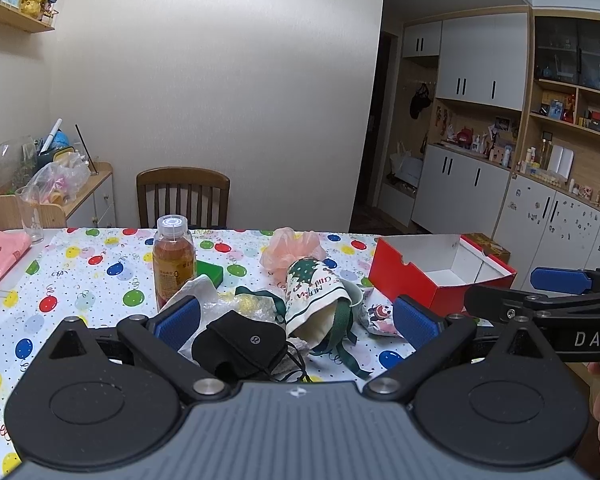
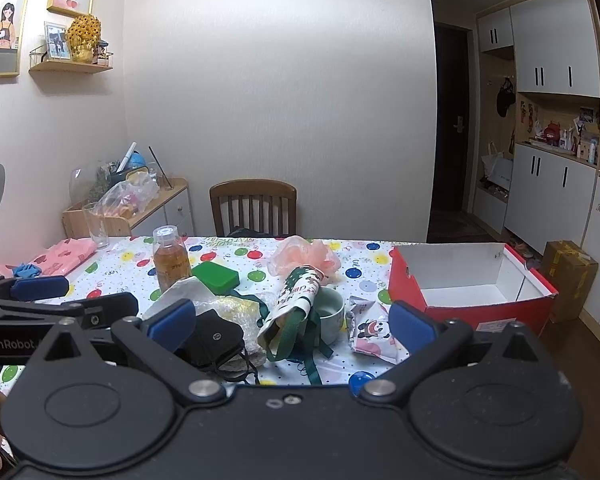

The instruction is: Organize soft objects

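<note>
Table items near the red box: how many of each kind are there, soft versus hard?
Soft: 4 - black mask, Christmas bag, pink pouf, snack packet
Hard: 4 - bottle, green block, cup, glass
Box: 1 - red box, nothing visible inside
Total: 9

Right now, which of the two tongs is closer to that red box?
Right. The right tongs hang open with the red box just past their right finger. The left tongs, also open, hover further left over the black pouch.
</note>
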Demonstrator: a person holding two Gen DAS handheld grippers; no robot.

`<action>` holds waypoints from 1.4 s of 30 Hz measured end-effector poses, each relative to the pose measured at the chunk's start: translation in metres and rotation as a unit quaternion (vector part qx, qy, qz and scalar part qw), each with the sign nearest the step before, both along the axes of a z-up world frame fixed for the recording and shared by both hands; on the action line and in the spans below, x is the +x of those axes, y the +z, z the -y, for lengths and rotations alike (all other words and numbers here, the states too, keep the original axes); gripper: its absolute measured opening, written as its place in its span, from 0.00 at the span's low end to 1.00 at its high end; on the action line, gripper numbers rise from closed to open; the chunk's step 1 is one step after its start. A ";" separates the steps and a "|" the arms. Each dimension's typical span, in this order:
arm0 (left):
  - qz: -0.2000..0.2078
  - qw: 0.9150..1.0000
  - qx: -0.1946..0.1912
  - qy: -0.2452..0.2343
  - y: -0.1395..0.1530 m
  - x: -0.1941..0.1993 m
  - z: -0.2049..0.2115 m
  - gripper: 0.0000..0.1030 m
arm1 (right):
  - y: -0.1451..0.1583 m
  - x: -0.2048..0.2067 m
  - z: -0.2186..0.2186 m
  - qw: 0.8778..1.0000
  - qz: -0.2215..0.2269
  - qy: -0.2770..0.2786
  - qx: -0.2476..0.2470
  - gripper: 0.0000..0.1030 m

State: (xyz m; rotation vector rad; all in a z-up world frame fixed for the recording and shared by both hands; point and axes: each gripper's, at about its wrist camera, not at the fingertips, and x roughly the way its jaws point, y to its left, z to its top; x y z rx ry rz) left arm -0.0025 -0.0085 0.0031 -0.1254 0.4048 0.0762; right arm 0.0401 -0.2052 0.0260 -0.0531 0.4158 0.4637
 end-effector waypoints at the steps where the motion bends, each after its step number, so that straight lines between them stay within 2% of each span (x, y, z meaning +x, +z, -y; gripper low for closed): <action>1: 0.000 1.000 0.000 0.000 -0.001 0.001 0.000 1.00 | 0.000 0.000 0.000 1.000 0.000 0.000 0.000 1.00; 24: -0.005 1.000 -0.003 -0.003 -0.002 0.005 0.003 1.00 | -0.003 0.002 0.004 1.000 -0.005 -0.005 0.000 1.00; 33: 0.000 1.000 0.021 0.015 0.004 0.007 0.006 1.00 | -0.002 0.007 0.003 1.000 -0.003 0.003 0.009 1.00; 42: -0.008 0.999 0.026 0.023 0.001 0.019 0.010 1.00 | -0.007 0.019 0.010 1.000 -0.008 0.008 0.017 1.00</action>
